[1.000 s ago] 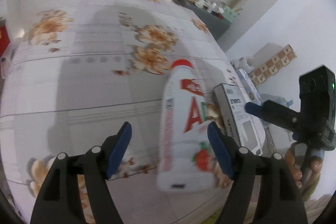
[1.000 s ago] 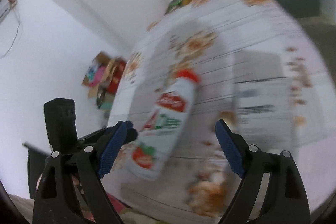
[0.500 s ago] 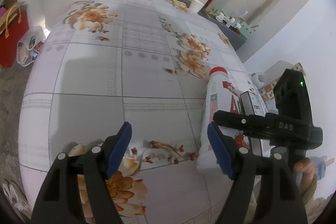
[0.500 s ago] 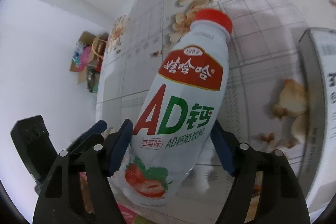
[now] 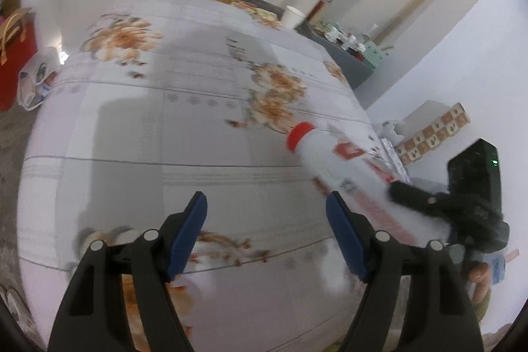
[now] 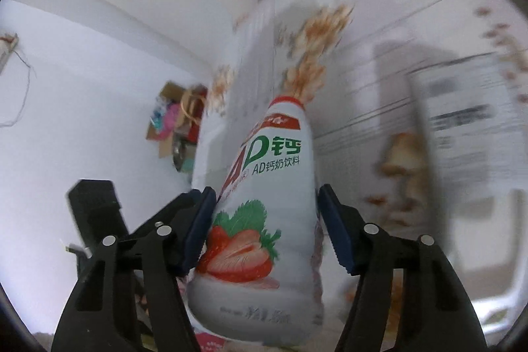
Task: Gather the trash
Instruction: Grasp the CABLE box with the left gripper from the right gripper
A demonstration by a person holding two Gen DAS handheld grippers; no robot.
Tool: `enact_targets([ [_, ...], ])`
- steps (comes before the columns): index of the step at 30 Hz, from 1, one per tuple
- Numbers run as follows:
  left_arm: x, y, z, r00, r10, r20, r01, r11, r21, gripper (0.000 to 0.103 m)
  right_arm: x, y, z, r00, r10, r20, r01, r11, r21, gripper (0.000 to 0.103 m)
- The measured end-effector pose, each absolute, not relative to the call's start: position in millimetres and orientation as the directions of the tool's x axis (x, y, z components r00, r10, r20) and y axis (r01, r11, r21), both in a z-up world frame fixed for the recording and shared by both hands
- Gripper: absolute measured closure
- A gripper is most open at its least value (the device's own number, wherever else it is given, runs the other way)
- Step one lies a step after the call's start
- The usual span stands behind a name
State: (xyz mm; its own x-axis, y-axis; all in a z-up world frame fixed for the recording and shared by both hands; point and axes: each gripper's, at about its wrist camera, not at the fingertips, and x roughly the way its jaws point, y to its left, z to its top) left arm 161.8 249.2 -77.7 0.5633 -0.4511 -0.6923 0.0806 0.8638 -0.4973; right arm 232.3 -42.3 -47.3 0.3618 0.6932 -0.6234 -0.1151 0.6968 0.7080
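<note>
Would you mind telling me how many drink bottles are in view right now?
1: the white strawberry bottle, red-capped, sits between the right gripper fingers above the floral table. Others may be hidden.

white red-capped bottle (image 6: pixel 264 203), tilted, claw-gripped

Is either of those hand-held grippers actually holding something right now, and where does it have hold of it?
The right hand-held gripper has just been closing on the white strawberry drink bottle, clamping its lower body. The left hand-held gripper is open, holding nothing.
</note>
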Motion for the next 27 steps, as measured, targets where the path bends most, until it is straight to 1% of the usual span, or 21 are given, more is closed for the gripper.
enact_targets([
  [2, 167, 234, -75, 0.547, -0.469, -0.693, 0.111, 0.862, -0.495, 0.031, 219, -74, -36, 0.414, 0.695, -0.588, -0.104, 0.678, 0.728, 0.043],
  [5, 175, 203, -73, 0.510, -0.497, -0.703, 0.165, 0.858, -0.487, 0.030, 201, -116, -25, 0.484, 0.673, -0.560, -0.078, 0.670, 0.738, 0.043],
  [9, 187, 161, -75, 0.461, -0.529, -0.712, 0.227, 0.846, -0.482, 0.029, 184, -161, -23, 0.549, 0.652, -0.523, -0.038, 0.644, 0.764, 0.043],
  [13, 198, 120, -80, 0.403, -0.547, -0.733, 0.258, 0.837, -0.482, 0.027, 173, -193, -28, 0.609, 0.569, -0.553, 0.027, 0.682, 0.731, 0.043],
  [17, 205, 78, -82, 0.371, -0.538, -0.756, 0.301, 0.841, -0.450, 0.022, 173, -204, -39, 0.636, 0.414, -0.651, 0.104, 0.791, 0.603, 0.043],
  [20, 207, 55, -85, 0.361, -0.513, -0.779, 0.315, 0.853, -0.416, 0.021, 177, -204, -50, 0.628, 0.346, -0.698, 0.130, 0.837, 0.532, 0.043],
  [23, 211, 39, -89, 0.360, -0.481, -0.800, 0.321, 0.869, -0.378, 0.020, 178, -205, -61, 0.613, 0.313, -0.725, 0.139, 0.861, 0.489, 0.044],
  [27, 216, 28, -93, 0.372, -0.435, -0.820, 0.323, 0.889, -0.325, 0.020, 188, -200, -76, 0.570, 0.389, -0.724, 0.116, 0.834, 0.540, 0.044],
])
